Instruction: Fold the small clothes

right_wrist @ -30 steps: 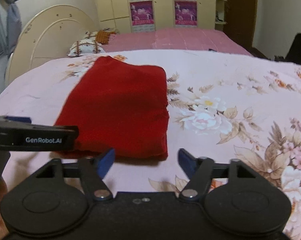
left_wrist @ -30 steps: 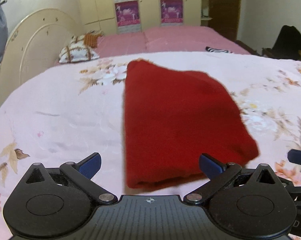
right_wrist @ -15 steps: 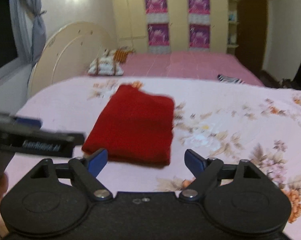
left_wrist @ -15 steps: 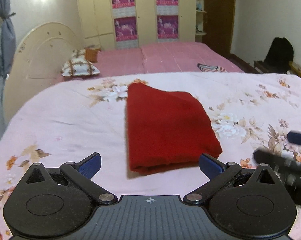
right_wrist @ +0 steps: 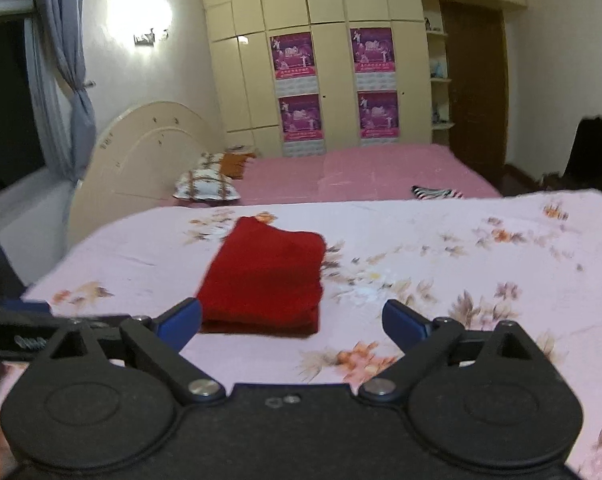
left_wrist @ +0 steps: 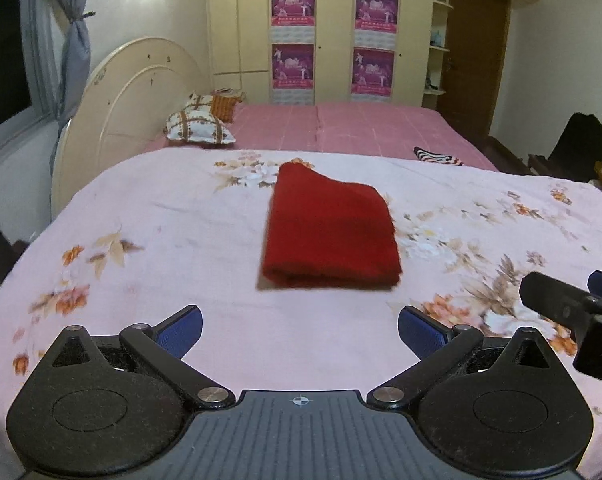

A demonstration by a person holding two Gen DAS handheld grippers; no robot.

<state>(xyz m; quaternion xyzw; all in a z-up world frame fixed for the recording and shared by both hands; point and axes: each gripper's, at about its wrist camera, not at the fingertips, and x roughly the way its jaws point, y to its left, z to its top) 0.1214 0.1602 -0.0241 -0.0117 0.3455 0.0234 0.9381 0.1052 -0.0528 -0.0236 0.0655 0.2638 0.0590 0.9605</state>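
A folded red garment [left_wrist: 329,229] lies flat on the pale pink floral bedsheet [left_wrist: 149,240], toward the far middle of the covered surface, with its thick folded edge facing the cameras and its far corner reaching a printed flower cluster. The left gripper [left_wrist: 300,326] hangs above the near part of the sheet with its blue-padded jaws spread wide and nothing between them; the garment sits beyond the fingertips, untouched. The right gripper [right_wrist: 292,320] is also clear of the cloth, its jaws opening and empty, the red garment [right_wrist: 266,276] showing past them on the sheet, slightly left of centre. In the left wrist view a black part of the right gripper juts in at the right edge; in the right wrist view the left gripper's body shows blurred at the left edge. Beyond the floral sheet lies a bed with a pink cover [left_wrist: 341,128], a patterned pillow [left_wrist: 199,130] near its cream headboard [left_wrist: 129,100], and a striped cloth [left_wrist: 437,156] at its right. Cream wardrobe doors with purple posters [left_wrist: 293,4] stand at the far wall, and a grey curtain [left_wrist: 73,60] hangs at the left.
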